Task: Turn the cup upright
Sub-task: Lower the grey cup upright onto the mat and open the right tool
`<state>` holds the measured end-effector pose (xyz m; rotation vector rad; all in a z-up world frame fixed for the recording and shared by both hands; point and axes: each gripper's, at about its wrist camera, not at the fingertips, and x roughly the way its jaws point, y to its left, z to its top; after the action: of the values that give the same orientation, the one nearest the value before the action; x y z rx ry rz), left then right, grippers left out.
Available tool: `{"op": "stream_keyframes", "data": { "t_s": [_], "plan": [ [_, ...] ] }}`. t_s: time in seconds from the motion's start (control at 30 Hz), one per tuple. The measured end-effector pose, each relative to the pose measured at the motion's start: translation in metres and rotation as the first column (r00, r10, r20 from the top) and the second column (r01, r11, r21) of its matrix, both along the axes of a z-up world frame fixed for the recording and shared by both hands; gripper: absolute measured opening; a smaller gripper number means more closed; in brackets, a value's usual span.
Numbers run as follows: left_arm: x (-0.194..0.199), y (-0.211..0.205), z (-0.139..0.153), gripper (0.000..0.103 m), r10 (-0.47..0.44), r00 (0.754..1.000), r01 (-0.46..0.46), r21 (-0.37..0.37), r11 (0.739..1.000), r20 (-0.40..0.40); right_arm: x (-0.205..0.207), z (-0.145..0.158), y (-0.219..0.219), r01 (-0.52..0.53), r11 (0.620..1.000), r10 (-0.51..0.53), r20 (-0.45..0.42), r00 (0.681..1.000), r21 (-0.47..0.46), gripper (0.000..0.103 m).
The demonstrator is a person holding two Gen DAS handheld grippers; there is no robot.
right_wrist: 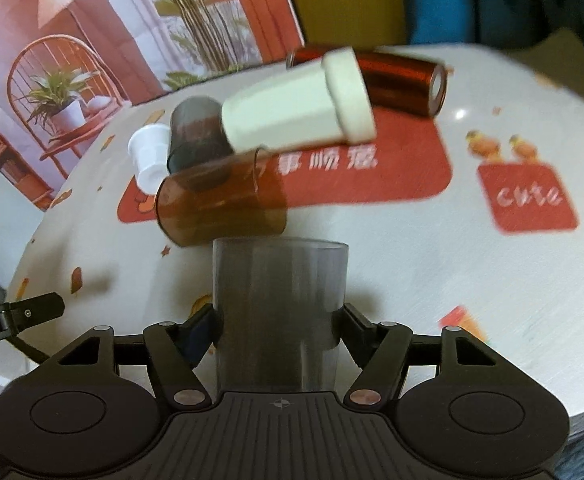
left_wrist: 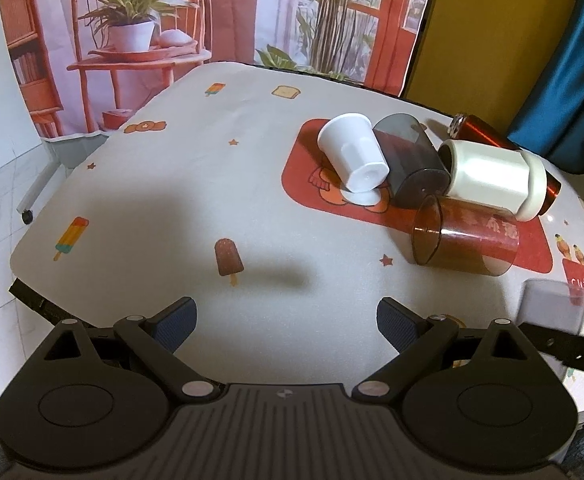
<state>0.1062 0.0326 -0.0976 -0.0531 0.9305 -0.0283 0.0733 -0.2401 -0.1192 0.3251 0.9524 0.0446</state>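
Note:
My right gripper [right_wrist: 278,326] is shut on a smoky grey translucent cup [right_wrist: 280,300], held upright with its mouth up, near the table's front. The same cup shows blurred at the right edge of the left wrist view [left_wrist: 552,304]. My left gripper [left_wrist: 287,322] is open and empty above the tablecloth. Several cups lie on their sides in a pile on the red mat [left_wrist: 304,184]: a white cup [left_wrist: 354,156], a dark grey cup [left_wrist: 410,164], a cream cup [left_wrist: 492,178], an amber cup [left_wrist: 464,240] and a copper-red tumbler [left_wrist: 488,134].
The table [left_wrist: 172,200] has a white cloth with ice-lolly prints. A printed backdrop [left_wrist: 212,12] hangs behind its far edge. The table's left edge drops off to a pale floor. A red "cute" patch [right_wrist: 528,198] lies at the right.

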Motion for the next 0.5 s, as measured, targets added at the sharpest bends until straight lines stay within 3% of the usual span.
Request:
{"op": "stream_keyframes", "data": {
  "t_s": [0.27, 0.5],
  "plan": [
    [0.0008, -0.0021, -0.0023, 0.098, -0.010, 1.000, 0.011, 0.010, 1.000, -0.013, -0.0037, 0.0045, -0.0083, 0.035, 0.995, -0.028, 0.068, 0.997, -0.098, 0.062],
    [0.0008, -0.0037, -0.0031, 0.098, -0.014, 1.000, 0.015, 0.017, 1.000, -0.015, -0.0040, 0.0017, -0.0001, 0.021, 0.964, 0.014, 0.133, 0.991, -0.263, 0.062]
  ]
}}
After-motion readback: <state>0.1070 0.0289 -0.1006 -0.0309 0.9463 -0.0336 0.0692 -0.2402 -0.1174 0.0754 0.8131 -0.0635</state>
